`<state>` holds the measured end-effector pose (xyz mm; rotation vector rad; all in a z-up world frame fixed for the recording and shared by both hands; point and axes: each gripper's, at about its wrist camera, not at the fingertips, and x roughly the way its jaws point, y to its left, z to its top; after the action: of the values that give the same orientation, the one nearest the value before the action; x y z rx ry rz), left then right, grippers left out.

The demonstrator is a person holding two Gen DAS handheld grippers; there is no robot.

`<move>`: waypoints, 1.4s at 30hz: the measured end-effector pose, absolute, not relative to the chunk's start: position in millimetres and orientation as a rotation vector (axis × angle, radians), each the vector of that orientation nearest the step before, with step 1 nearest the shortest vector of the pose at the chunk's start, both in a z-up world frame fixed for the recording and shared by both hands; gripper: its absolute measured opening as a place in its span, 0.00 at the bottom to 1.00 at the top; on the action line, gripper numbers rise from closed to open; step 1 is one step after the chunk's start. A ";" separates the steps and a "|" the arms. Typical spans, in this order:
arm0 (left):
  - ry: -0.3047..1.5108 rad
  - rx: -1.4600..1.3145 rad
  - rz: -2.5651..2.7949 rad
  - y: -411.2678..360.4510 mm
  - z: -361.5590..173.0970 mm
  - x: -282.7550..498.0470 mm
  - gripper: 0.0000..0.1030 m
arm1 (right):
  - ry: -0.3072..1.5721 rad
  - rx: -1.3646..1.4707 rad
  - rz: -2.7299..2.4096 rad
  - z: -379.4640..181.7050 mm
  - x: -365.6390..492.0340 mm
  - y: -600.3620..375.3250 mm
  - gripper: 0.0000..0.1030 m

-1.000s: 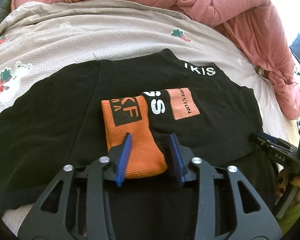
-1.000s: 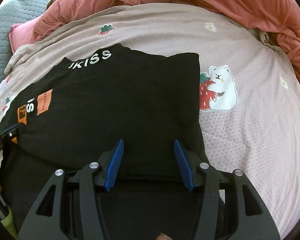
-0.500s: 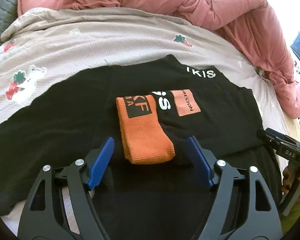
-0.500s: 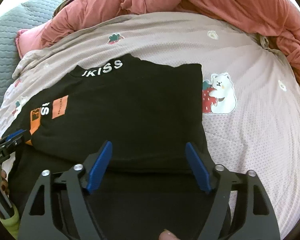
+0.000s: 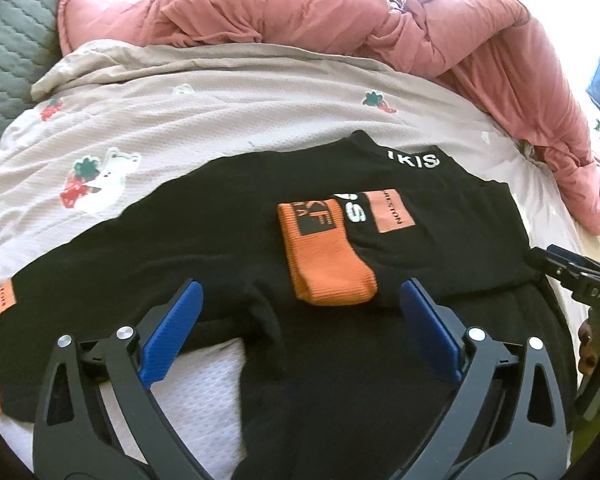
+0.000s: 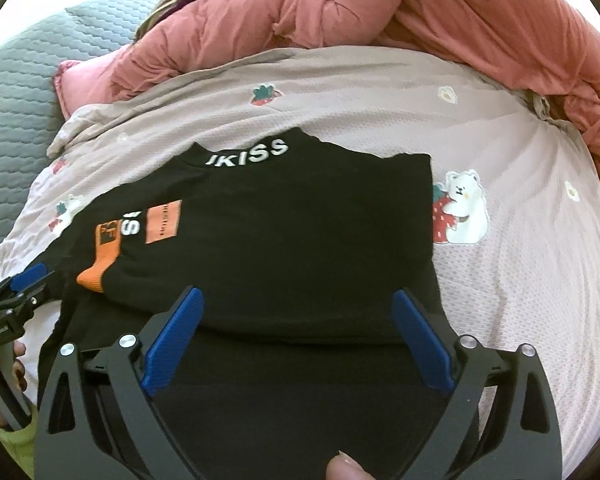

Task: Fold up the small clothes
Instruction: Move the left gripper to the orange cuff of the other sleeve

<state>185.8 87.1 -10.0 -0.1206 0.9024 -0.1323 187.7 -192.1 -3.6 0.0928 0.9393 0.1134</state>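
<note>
Left claw (image 5: 300, 332) wide above black top (image 5: 220, 240).

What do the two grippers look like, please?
The left gripper and the right gripper look alike: black frames with triangular cut-outs and silver screws, and two blue ribbed fingers. The right gripper, seen from the left camera, bears white letters "DAS". No cables are visible.

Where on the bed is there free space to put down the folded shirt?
Bare sheet lies right of the black shirt, around the bear print. More lies between the collar and the pink duvet. The shirt's left side, with its orange cuff, is crowded.
</note>
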 end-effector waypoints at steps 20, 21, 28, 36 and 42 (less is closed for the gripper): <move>0.819 -0.247 0.055 171.3 6.7 142.2 0.91 | 0.850 0.005 0.279 30.4 169.5 -119.2 0.94; 0.817 -0.252 0.064 175.0 6.9 139.8 0.91 | 0.846 0.001 0.286 32.3 168.5 -115.1 0.94; 0.816 -0.292 0.120 200.7 2.1 120.9 0.91 | 0.831 -0.025 0.346 39.1 161.1 -87.6 0.95; 0.795 -0.335 0.176 227.4 5.9 102.4 0.91 | 0.819 -0.068 0.415 43.9 153.1 -54.1 0.95; 0.796 -0.348 0.229 242.8 6.4 93.7 0.91 | 0.810 -0.097 0.462 46.6 149.1 -32.1 0.95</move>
<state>93.7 242.8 6.4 -0.3483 0.7957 0.2291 149.1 -32.1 46.6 -0.0973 0.8105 0.4620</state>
